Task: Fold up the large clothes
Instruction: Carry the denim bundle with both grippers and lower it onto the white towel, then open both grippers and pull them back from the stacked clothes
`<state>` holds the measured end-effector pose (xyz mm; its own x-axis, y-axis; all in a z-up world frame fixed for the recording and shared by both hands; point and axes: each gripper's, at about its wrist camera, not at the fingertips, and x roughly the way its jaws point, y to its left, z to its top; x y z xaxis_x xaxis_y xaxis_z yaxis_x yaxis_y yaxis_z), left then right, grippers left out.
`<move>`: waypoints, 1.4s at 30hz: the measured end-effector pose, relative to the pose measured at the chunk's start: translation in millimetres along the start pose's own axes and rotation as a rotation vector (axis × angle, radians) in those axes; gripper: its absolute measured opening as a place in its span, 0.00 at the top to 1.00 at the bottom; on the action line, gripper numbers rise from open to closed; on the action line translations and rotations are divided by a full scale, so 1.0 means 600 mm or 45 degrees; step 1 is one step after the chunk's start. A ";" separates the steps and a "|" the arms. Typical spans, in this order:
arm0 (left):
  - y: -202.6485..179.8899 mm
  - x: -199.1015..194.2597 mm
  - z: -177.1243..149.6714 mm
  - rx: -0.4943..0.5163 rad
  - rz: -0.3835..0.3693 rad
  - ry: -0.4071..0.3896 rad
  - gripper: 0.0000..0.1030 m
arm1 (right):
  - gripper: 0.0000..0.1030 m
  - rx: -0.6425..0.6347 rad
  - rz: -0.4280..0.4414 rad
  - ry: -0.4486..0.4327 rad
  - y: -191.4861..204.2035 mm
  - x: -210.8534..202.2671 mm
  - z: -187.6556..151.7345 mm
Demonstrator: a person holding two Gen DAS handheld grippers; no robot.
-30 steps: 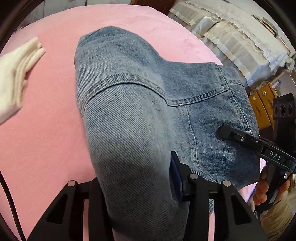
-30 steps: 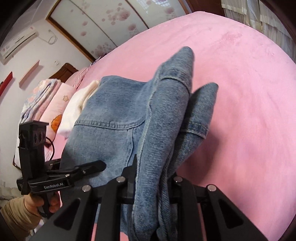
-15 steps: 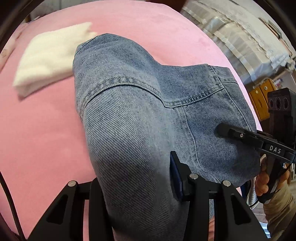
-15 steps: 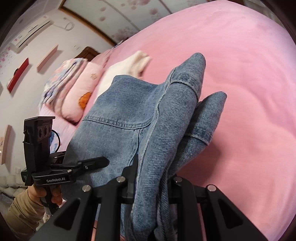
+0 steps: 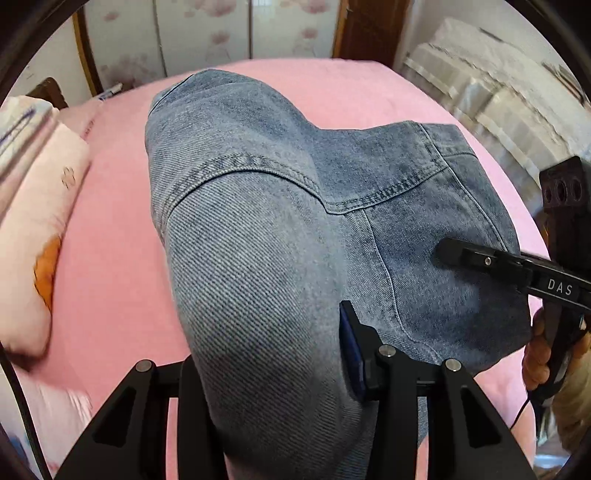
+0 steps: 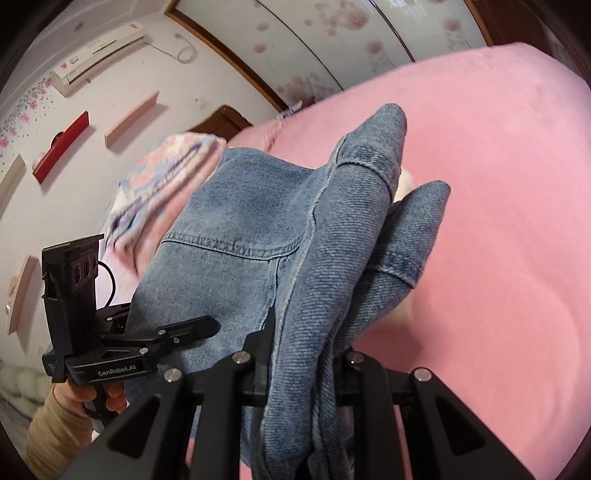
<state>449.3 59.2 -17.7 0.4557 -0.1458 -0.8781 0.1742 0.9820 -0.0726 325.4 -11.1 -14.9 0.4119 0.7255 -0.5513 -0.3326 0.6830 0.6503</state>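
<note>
- The bed [image 5: 110, 258], covered in a pink sheet, fills most of both wrist views; its far edge runs along a wardrobe with flower-print doors [image 5: 207, 33].
- The denim jacket [image 5: 266, 229] is held up above the middle of the bed, bunched between the two grippers. It is pale blue with stitched seams across its panel; in the right wrist view two cuffed sleeve ends [image 6: 373, 147] stick forward over the pink sheet.
- A stack of pillows and folded bedding [image 5: 29, 206] lies at the left edge of the bed in the left wrist view. The patterned pink and blue top layer shows blurred behind the jacket in the right wrist view.
- The left gripper [image 5: 266, 398] is clamped on a thick fold of the jacket; denim fills the gap between its black fingers. From the right wrist view it appears at the lower left, held by a hand in a tan sleeve.
- The right gripper [image 6: 306, 362] pinches the jacket's gathered edge, cloth packed between its fingers.
- An air conditioner [image 6: 99, 55] hangs high on the wall above red and pink shelves.
</note>
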 end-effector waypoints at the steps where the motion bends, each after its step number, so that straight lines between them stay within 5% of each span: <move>1: 0.021 0.016 0.032 -0.012 0.013 -0.023 0.59 | 0.83 -0.014 -0.001 -0.019 0.001 0.028 0.027; 7: 0.124 0.127 0.129 -0.080 0.051 -0.034 0.58 | 0.83 0.012 -0.011 -0.042 -0.041 0.153 0.103; 11: 0.192 0.212 0.090 -0.156 0.069 0.036 0.54 | 0.82 0.047 -0.101 0.019 -0.092 0.238 0.102; 13: 0.215 0.270 0.065 -0.200 0.108 0.093 0.40 | 0.80 0.071 -0.204 0.093 -0.134 0.276 0.081; 15: 0.229 0.287 0.055 -0.229 0.120 0.060 0.20 | 0.76 0.091 -0.185 0.099 -0.162 0.285 0.070; 16: 0.240 0.293 0.053 -0.255 0.091 0.047 0.18 | 0.75 0.098 -0.148 0.091 -0.169 0.282 0.068; 21: 0.282 0.292 0.048 -0.315 0.062 0.028 0.06 | 0.65 -0.005 -0.169 0.114 -0.168 0.251 0.065; 25: 0.265 0.276 0.033 -0.318 0.123 -0.003 0.06 | 0.42 -0.025 -0.286 0.099 -0.178 0.209 0.068; 31: 0.235 0.216 -0.001 -0.317 0.315 -0.038 0.06 | 0.42 -0.068 -0.375 0.080 -0.167 0.148 0.058; 42: 0.172 0.075 -0.036 -0.374 0.364 -0.144 0.06 | 0.42 -0.149 -0.449 0.045 -0.087 0.058 0.043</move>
<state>469.2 156.5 -74.8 0.5452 0.1409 -0.8264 -0.2216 0.9749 0.0200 378.7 -23.7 -54.6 0.4899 0.4451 -0.7496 -0.2711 0.8950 0.3543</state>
